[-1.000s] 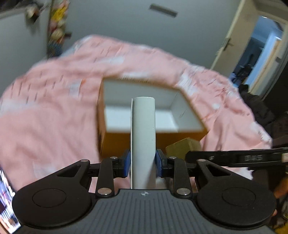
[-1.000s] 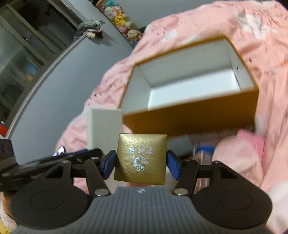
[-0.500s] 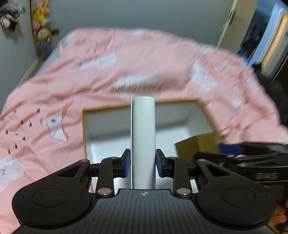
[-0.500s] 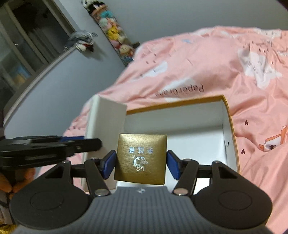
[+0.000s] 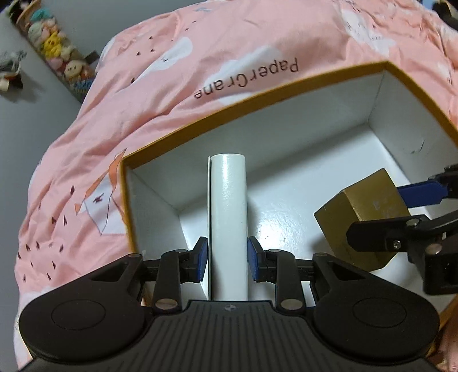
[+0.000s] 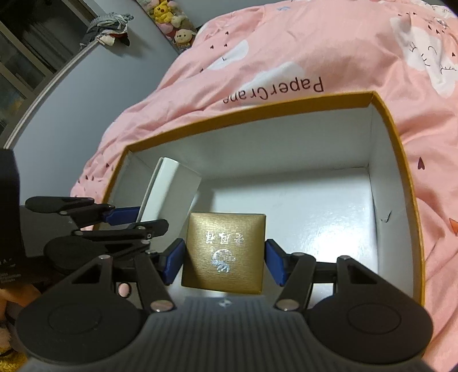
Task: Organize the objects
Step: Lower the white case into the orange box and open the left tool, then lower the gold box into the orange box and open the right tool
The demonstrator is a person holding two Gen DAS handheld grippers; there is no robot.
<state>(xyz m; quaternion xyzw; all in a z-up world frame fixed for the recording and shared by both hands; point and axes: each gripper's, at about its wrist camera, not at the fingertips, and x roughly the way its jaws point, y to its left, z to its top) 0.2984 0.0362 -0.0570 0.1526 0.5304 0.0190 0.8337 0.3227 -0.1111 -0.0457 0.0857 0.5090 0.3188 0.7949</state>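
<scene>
An open orange box (image 5: 300, 85) with a white inside lies on the pink bedspread; it also shows in the right wrist view (image 6: 257, 110). My left gripper (image 5: 228, 257) is shut on a flat white box (image 5: 228, 217), held on edge inside the orange box near its left wall. My right gripper (image 6: 224, 263) is shut on a gold box (image 6: 224, 251) with silver print, held over the orange box's white floor. In the left wrist view the gold box (image 5: 362, 217) sits to the right. In the right wrist view the white box (image 6: 171, 191) is at the left.
The pink bedspread (image 5: 143, 94) with "Paper Crane" print surrounds the orange box. Plush toys (image 5: 54, 48) line the grey wall at the far left. Clothes (image 6: 110, 27) hang on a rail by the wall.
Both grippers have moved forward and down into the orange box, carrying the white box and the gold box. The box floor now lies right under both.
</scene>
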